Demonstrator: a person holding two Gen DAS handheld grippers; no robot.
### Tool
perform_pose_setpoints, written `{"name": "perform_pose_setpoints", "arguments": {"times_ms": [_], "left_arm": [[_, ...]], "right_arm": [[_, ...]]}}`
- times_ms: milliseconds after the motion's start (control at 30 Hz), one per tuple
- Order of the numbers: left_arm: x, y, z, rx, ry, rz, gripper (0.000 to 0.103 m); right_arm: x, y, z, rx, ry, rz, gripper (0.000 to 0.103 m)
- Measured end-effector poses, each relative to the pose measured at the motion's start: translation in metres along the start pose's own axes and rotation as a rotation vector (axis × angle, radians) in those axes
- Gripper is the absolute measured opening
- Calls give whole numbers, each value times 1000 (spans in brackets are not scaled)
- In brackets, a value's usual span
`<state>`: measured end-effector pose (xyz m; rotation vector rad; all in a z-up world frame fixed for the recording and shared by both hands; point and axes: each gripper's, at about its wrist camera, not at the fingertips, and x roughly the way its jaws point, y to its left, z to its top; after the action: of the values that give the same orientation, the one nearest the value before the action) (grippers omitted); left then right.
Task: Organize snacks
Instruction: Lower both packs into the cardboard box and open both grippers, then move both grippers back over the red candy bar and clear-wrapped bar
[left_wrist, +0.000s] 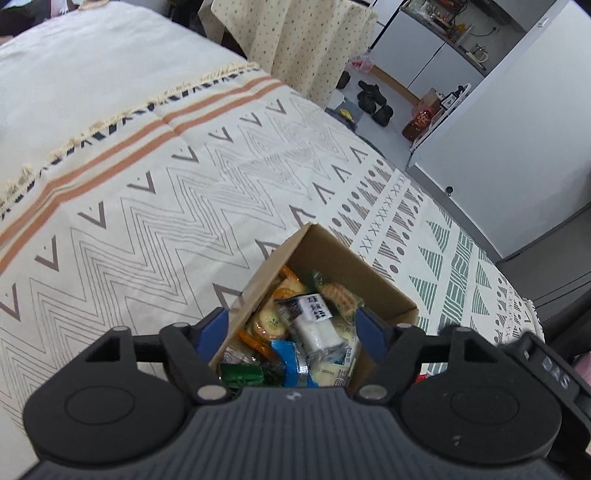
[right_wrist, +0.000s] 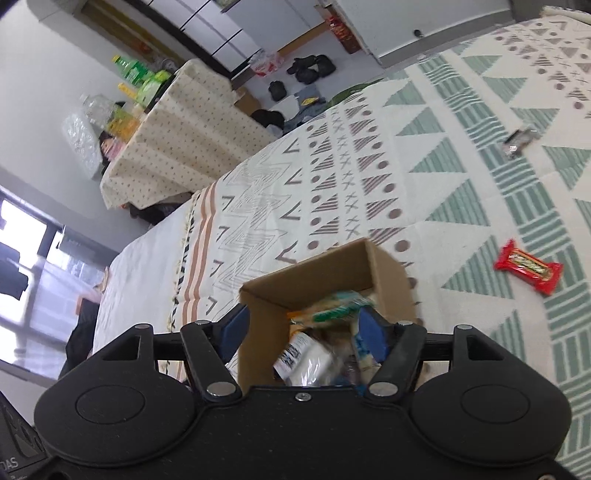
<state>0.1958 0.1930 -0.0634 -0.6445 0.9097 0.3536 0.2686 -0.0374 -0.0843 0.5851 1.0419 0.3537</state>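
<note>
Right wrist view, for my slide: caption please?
Open jaws above a cardboard box of snacks; a red snack packet lies on the patterned blanket.

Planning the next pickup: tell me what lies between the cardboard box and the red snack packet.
Only bare patterned blanket, seen in the right wrist view between cardboard box and red snack packet.

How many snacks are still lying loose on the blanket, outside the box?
2. A red snack lies right of the box; a dark snack lies farther off, upper right. Others may be out of view.

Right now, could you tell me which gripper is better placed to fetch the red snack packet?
Probably right: the red snack packet lies on the blanket beside the cardboard box in its view; the left view doesn't show it clearly.
</note>
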Motion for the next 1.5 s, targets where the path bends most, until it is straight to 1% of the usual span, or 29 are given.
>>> {"name": "perform_pose_setpoints", "arguments": {"times_ms": [100,233,300,400,533,600,700,733,800,867,933,1000,1067,1133,1367,1500], "left_arm": [[-5,-7,-6,-1,-12,3,84],[-9,-18,-19,-21,3,-16,86],[-11,-25,-26,-26,10,-22,87],[-15,-35,-35,-22,8,-22,92],[-21,-51,-47,-6,0,-19,93],[-22,-59,-53,6,-3,-22,94],[-22,-71,-62,20,8,-28,95],[-23,-76,-65,19,11,-34,96],[-24,-83,-71,24,9,-44,96],[-23,-93,-76,52,19,-34,97],[-21,-105,-80,86,32,-31,97],[-19,-114,-84,95,32,-29,97],[-18,-122,-88,101,29,-23,97],[-15,-130,-91,112,32,-20,97],[-8,-153,-101,143,38,-11,97],[-1,-163,-105,156,43,-4,97]], "right_arm": [[-15,-12,3,5,-14,-22,70],[-38,-32,8,14,-22,-56,71],[-51,-41,11,4,-27,-80,73],[-70,-53,16,-18,-33,-106,76],[-92,-66,25,-50,-42,-127,78],[-102,-73,31,-57,-49,-133,82],[-117,-84,36,-64,-72,-137,83],[-121,-87,37,-66,-79,-138,84],[-128,-96,39,-56,-88,-145,88],[-134,-105,42,-51,-96,-143,93],[-139,-110,45,-61,-104,-147,95],[-143,-117,48,-55,-102,-155,98],[-147,-125,50,-44,-104,-146,98],[-152,-131,52,-40,-116,-141,103],[-163,-155,62,-19,-157,-146,103],[-163,-169,66,-13,-153,-149,103]]}}
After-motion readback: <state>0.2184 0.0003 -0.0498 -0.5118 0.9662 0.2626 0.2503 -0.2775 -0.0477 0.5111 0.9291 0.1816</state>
